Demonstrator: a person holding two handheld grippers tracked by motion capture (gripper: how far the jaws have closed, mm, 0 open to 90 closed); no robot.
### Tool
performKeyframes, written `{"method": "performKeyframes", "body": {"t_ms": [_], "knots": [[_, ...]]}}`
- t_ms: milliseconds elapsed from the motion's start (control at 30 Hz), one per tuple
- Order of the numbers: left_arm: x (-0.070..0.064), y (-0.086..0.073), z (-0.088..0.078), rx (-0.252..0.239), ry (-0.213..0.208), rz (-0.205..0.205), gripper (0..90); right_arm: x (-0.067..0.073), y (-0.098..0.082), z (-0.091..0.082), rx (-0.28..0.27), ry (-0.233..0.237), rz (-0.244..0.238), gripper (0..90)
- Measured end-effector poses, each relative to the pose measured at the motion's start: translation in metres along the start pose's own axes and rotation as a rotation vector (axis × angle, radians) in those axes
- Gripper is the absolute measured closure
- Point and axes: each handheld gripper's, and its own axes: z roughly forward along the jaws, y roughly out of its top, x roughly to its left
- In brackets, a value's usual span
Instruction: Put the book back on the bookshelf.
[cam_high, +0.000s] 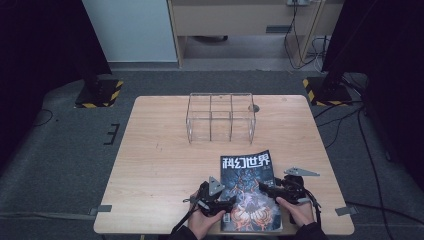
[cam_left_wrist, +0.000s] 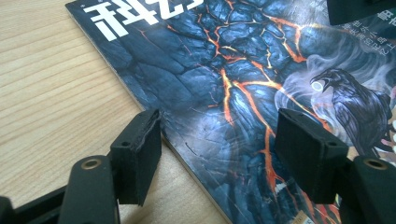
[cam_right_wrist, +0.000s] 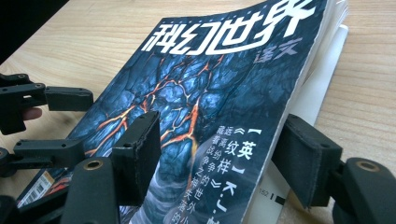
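Magazine (cam_high: 248, 187): one, dark cover with orange cracks and white title characters, lying flat at the near edge of the wooden table (cam_high: 160, 170), right of centre.

Left gripper (cam_high: 226, 204): jaws standing apart, straddling the magazine's left edge (cam_left_wrist: 187, 161), one pad over bare wood, the other over the cover; pressing on nothing.

Right gripper (cam_high: 264, 188): jaws standing apart astride the right edge, where the cover is lifting off the pages (cam_right_wrist: 299, 112); clamping nothing.

Clear acrylic divider box (cam_high: 220, 117): sitting well apart, at the far side.
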Motion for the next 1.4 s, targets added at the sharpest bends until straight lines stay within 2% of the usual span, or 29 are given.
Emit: {"method": "performKeyframes", "body": {"t_ms": [33,100,133,167,267,300,433,600,667,733,767,867,933,1167,1300,1333,1367,1400], "knots": [[0.0,0.0,0.0,0.0,0.001,0.0,31.4,0.003,0.001,-0.001,-0.01,0.031,0.027,35.8],[0.0,0.0,0.0,0.0,0.001,0.0,31.3,0.005,0.001,-0.001,-0.014,0.033,0.011,36.5],[0.0,0.0,0.0,0.0,0.002,0.0,31.3,0.007,0.002,-0.002,-0.014,0.025,-0.011,37.2],[0.0,0.0,0.0,0.0,0.003,-0.001,31.3,0.008,0.003,-0.002,-0.017,0.023,-0.013,37.7],[0.0,0.0,0.0,0.001,0.004,0.0,31.3,0.004,0.001,0.001,0.003,0.006,-0.009,40.1],[0.0,0.0,0.0,0.0,0.003,0.0,31.3,0.004,0.001,0.001,0.007,0.003,0.009,40.3],[0.0,0.0,0.0,0.001,0.006,0.0,31.2,0.004,0.004,0.002,0.021,0.001,-0.003,42.4],[0.0,0.0,0.0,0.0,0.011,-0.005,31.1,0.006,0.007,0.005,0.026,-0.017,-0.037,45.0],[0.0,0.0,0.0,0.0,0.01,-0.004,31.1,0.01,0.009,0.001,0.008,-0.019,-0.069,48.6],[0.0,0.0,0.0,0.0,0.01,-0.004,31.1,0.014,0.012,-0.005,-0.025,0.018,-0.086,50.9],[0.0,0.0,0.0,0.0,0.01,-0.004,31.0,0.015,0.013,-0.005,-0.029,0.022,-0.094,50.8],[0.0,0.0,0.0,0.0,0.01,-0.003,31.0,0.011,0.01,0.001,0.025,-0.031,-0.09,49.6],[0.0,0.0,0.0,0.0,0.01,-0.003,31.0,0.007,0.009,0.003,0.045,-0.029,-0.072,50.2],[0.002,0.0,0.0,-0.001,0.016,-0.007,30.8,0.006,0.01,0.007,0.042,-0.02,-0.07,49.8],[0.002,0.0,0.0,-0.001,0.015,-0.007,30.7,0.013,0.013,0.001,-0.005,-0.002,-0.116,51.1],[0.002,0.0,0.0,-0.001,0.016,-0.007,30.7,0.012,0.012,0.003,0.017,-0.019,-0.107,51.0],[0.002,0.0,0.0,-0.001,0.016,-0.007,30.7,0.012,0.012,0.003,0.017,-0.019,-0.107,51.0],[0.002,0.0,0.0,-0.001,0.015,-0.006,30.7,0.01,0.01,0.006,0.044,-0.046,-0.112,51.3]]}}
